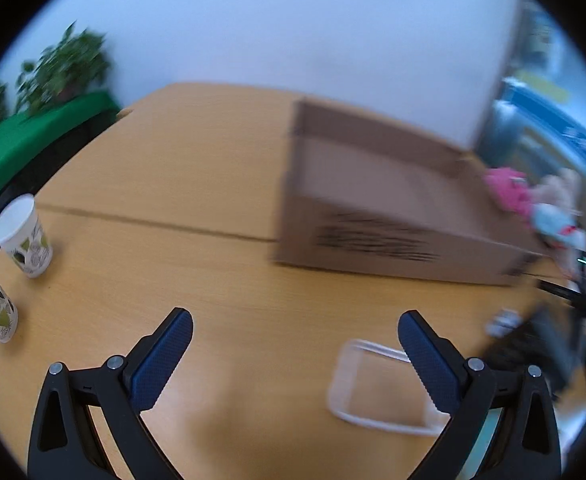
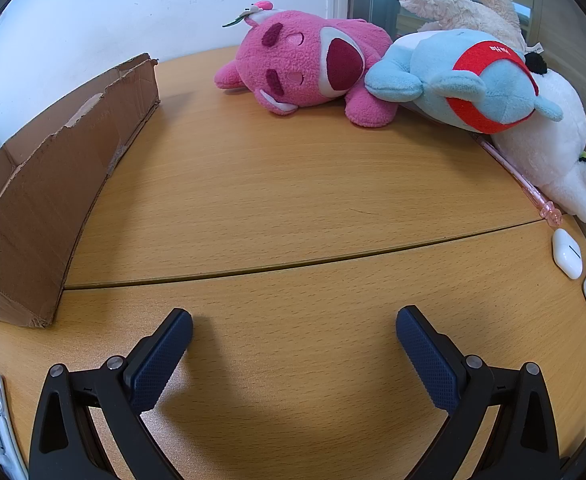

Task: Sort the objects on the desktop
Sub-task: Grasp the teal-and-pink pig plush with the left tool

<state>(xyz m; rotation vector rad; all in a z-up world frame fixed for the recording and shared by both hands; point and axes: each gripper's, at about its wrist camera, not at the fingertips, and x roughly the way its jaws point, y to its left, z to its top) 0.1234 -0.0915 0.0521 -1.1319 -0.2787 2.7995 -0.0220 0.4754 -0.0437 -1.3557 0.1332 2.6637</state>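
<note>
Brown cardboard made up the big box [image 1: 393, 200] on the wooden desk [image 2: 293, 200], and as far as the left view showed, nothing lay inside it. That view was blurry, so small things could have been missed. The sorting looked like it had hardly begun.

The left gripper [image 1: 295, 356] was spread wide and held nothing. It hung over bare desk, with a clear case with a white rim [image 1: 377, 384] lying just beside its right finger. Two paper cups [image 1: 23, 236] stood well apart from the box, over at the left edge.

The right gripper [image 2: 295, 354] was wide open too, and it was empty. Far ahead of it, by the wall, the soft toys lay in a heap. The pink plush [image 2: 305, 64] was on its side. The blue plush [image 2: 465, 80] leaned on it, touching. The white plush [image 2: 549, 152] lay under the blue one, and a cream plush [image 2: 453, 4] sat behind them all.

A pink pen [image 2: 529, 188] lay along the white plush. A small white earbud case [image 2: 567, 254] sat near the pen's tip.

All of these things were outside the box. It seemed that nearly all the work was left. The toys and the little things likely had to be picked up one by one.
</note>
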